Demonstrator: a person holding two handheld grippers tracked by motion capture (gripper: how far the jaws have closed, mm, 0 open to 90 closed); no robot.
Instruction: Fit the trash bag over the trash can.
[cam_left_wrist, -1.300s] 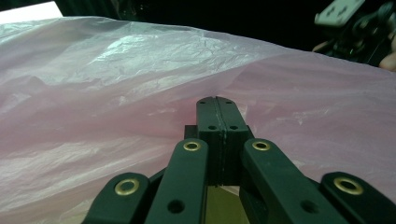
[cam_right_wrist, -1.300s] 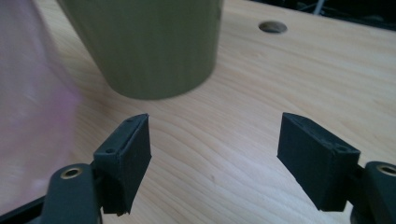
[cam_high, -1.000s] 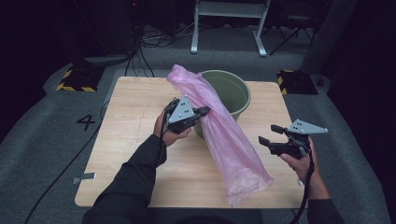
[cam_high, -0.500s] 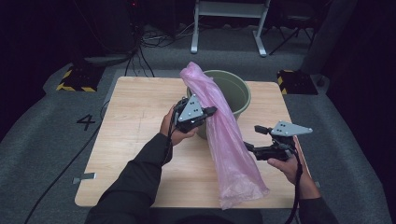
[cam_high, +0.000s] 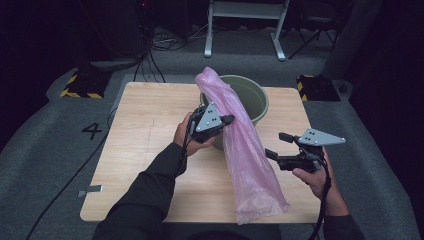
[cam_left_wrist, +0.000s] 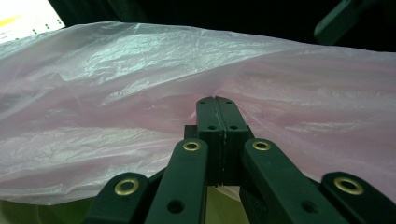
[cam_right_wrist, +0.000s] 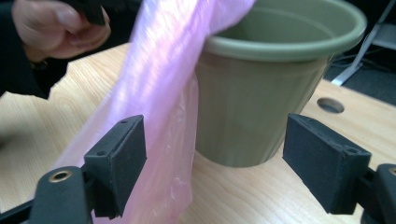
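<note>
A long pink plastic bag (cam_high: 245, 150) slants from above the olive-green pot (cam_high: 252, 95) down to the table's front edge. My left gripper (cam_high: 227, 120) is shut on the bag's upper part, beside the pot's rim. In the left gripper view the jaws (cam_left_wrist: 217, 101) meet on a pinched fold of the pink film (cam_left_wrist: 130, 88). My right gripper (cam_high: 276, 145) stands open just right of the bag's middle, apart from it. Between its pads (cam_right_wrist: 119, 158) the right gripper view shows the bag (cam_right_wrist: 159, 84) hanging in front of the pot (cam_right_wrist: 266, 98).
The wooden table (cam_high: 145, 130) has bare room on its left half and a round hole (cam_right_wrist: 330, 105) near the pot. The other hand (cam_right_wrist: 60, 28) is at the upper left of the right gripper view. Cables and a metal stand (cam_high: 245, 30) lie on the floor beyond.
My left gripper has carried the bag's top to the right, closer over the pot. My right gripper has moved left toward the bag's middle, still open.
</note>
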